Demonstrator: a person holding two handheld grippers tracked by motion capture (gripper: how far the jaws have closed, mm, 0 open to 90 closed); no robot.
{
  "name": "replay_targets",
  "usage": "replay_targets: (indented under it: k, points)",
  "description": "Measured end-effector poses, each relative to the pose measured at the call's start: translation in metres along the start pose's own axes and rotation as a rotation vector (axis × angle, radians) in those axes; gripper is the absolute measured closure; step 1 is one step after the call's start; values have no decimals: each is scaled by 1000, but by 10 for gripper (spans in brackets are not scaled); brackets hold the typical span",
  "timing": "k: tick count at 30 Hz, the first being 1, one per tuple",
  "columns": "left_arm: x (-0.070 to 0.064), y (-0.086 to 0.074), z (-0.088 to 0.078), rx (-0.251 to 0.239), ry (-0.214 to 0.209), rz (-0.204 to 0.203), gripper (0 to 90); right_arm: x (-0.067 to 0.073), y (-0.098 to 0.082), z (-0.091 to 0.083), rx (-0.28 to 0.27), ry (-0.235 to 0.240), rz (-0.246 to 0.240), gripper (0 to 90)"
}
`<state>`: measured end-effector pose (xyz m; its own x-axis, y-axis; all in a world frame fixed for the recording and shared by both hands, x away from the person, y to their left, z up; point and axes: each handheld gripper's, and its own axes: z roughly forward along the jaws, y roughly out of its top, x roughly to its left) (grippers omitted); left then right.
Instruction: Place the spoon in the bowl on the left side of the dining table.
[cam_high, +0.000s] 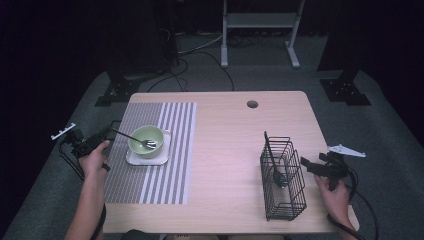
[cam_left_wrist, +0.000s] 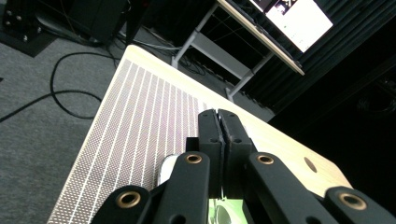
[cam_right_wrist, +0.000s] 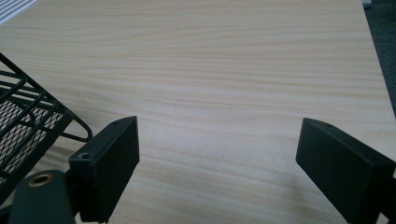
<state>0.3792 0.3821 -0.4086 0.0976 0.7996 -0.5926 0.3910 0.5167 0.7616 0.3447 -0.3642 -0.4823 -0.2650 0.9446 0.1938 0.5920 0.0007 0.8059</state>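
Note:
A pale green bowl (cam_high: 141, 134) stands on a white square plate (cam_high: 135, 159) on a striped placemat (cam_high: 165, 175). A metal fork (cam_high: 131, 137) rests in the bowl, its handle slanting up to the left. My left gripper (cam_high: 109, 132) is by the mat's left edge with its tip near that handle's end. In the left gripper view the left gripper (cam_left_wrist: 218, 114) is shut, pads together with nothing seen between them, above the placemat (cam_left_wrist: 140, 116) and plate (cam_left_wrist: 167, 168). My right gripper (cam_high: 305, 165) (cam_right_wrist: 219, 140) stands open over bare wood, just right of a black wire basket (cam_high: 285, 200) (cam_right_wrist: 23, 116).
A black spoon (cam_high: 277, 172) stands in the basket. The wooden table (cam_high: 225, 140) has a cable hole (cam_high: 252, 104) near its far edge. Cables lie on the grey floor behind, with a white desk frame (cam_high: 260, 20) beyond.

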Motion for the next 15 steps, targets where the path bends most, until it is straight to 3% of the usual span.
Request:
replay_targets:
  k: [15]
  points:
    - [11, -7, 0, -10, -10, -55, 890, 0, 0, 0, -1, 2, 1, 123]
